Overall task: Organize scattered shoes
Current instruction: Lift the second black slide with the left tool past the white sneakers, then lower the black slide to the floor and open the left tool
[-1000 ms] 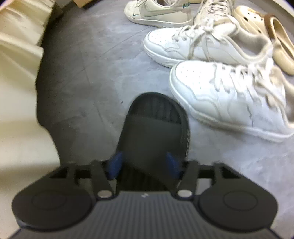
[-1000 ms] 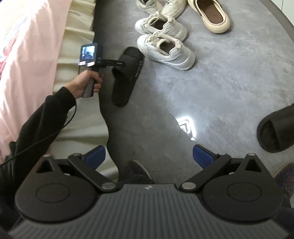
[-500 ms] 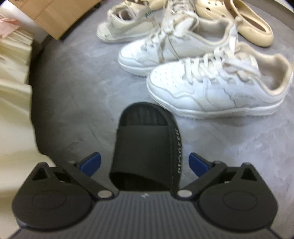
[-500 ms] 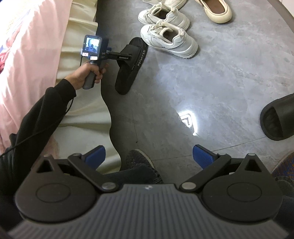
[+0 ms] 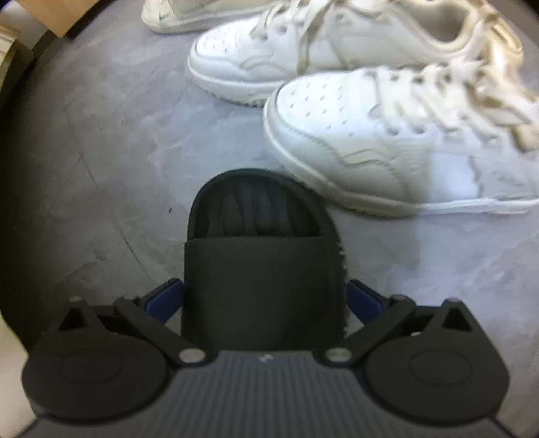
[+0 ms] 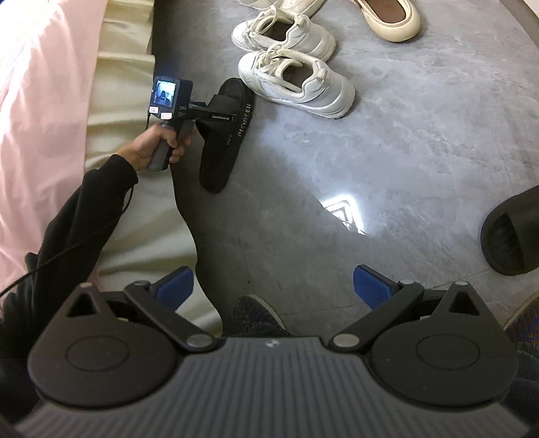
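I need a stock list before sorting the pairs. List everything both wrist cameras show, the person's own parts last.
black slide sandal: 1, black with white lettering on its side, between the left claw's fingers, toe close to the nearest white sneaker
second black slide sandal: 1, black, on the floor at the right edge of the right wrist view
white lace-up sneakers: 2, white, side by side on the grey floor
further sneakers: at least 1, off-white, beyond the pair, cut off
cream clog: 1, cream, top of the right wrist view
bedding: pink and cream, left side
left claw: around the sandal's strap, grip unclear
right claw: open, holding nothing
left hand: gripping the handle
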Motion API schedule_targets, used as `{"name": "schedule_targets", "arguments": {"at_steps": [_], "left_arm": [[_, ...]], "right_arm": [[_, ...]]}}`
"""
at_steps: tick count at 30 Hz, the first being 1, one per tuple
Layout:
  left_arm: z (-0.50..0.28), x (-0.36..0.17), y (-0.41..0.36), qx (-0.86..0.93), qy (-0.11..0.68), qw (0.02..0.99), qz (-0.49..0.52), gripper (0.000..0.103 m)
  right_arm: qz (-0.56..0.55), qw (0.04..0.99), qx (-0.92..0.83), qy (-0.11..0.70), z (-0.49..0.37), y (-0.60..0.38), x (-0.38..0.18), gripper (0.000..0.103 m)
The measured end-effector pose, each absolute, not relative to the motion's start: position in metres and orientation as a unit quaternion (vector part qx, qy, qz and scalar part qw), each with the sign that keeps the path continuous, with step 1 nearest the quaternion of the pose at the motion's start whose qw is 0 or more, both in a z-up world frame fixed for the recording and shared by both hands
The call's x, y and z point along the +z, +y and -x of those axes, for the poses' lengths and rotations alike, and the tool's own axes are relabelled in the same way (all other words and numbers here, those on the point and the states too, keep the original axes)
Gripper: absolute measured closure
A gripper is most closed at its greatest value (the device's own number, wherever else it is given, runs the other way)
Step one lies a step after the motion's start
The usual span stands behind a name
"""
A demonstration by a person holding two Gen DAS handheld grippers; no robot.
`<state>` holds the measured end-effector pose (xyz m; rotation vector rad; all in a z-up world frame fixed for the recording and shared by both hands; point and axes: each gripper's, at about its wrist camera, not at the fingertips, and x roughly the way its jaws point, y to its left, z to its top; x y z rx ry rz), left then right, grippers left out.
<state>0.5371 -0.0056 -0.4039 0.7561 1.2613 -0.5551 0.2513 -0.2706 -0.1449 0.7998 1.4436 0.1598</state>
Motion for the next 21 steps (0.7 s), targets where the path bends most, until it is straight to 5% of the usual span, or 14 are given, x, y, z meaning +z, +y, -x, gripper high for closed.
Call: {"name": "schedule_targets", "arguments": {"at_steps": [11, 21], "left_arm": [[-0.526, -0.409, -0.001, -0.316, 0.575, 0.656, -0.374, 0.006], [-0.459, -0.383, -0.017, -0.378, 0.567, 0.626, -0.378, 0.026]], "right_arm": [[-0.363, 0.679, 0.068, 0.634, -0.25, -0.277, -0.14, 0.0], [-0.355, 0.692, 0.075, 0.624, -0.221, -0.27, -0.125, 0.0]]}}
